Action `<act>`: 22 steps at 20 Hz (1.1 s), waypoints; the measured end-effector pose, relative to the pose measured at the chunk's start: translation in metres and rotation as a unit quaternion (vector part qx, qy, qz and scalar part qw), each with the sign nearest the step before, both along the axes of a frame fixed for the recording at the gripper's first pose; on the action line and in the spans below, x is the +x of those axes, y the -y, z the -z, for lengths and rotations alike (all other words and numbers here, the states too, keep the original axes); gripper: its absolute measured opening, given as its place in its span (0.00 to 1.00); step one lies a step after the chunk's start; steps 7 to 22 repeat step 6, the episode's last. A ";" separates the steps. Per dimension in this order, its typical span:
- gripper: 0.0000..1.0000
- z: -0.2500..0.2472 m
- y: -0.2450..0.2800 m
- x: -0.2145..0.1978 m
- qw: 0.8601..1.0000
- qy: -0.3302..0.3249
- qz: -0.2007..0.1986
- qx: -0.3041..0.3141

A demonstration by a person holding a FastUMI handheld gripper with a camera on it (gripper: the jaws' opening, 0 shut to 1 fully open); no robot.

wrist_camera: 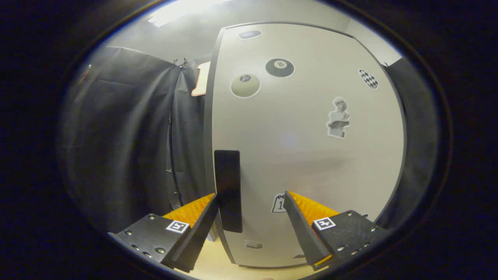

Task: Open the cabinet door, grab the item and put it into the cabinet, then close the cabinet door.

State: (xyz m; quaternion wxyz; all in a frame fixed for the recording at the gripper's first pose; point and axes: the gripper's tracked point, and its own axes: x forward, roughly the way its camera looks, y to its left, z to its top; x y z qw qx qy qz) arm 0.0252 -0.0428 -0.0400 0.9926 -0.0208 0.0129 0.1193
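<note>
Before the shut cabinet door [303, 147], the claw [249, 210] gapes wide and empty around its handle [228, 190]; either opening or just-closed.

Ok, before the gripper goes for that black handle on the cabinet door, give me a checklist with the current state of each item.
1. Cabinet door shut, so opening is the step due: ok.
2. Gripper open wide enough for the handle: ok, fingers spread apart.
3. Black handle between the fingers: ok, it stands just inside the left finger.
4. Fingers pressing on the handle: not ok, the right finger stands well clear of it.
5. Fingertips far enough forward to grip: cannot tell.
6. Item to store located: cannot tell.
</note>
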 end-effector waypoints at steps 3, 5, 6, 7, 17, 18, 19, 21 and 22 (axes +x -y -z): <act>1.00 -0.033 0.040 -0.013 0.999 0.030 0.022 0.003; 1.00 -0.053 0.080 -0.015 0.998 0.048 0.046 0.008; 1.00 -0.062 0.100 -0.016 0.997 0.053 0.057 0.011; 1.00 -0.062 0.100 -0.016 0.997 0.053 0.057 0.011; 1.00 -0.062 0.100 -0.016 0.997 0.053 0.057 0.011; 1.00 -0.062 0.100 -0.016 0.997 0.053 0.057 0.011; 1.00 -0.062 0.100 -0.016 0.997 0.053 0.057 0.011; 1.00 -0.062 0.100 -0.016 0.997 0.053 0.057 0.011; 1.00 -0.062 0.100 -0.016 0.997 0.053 0.057 0.011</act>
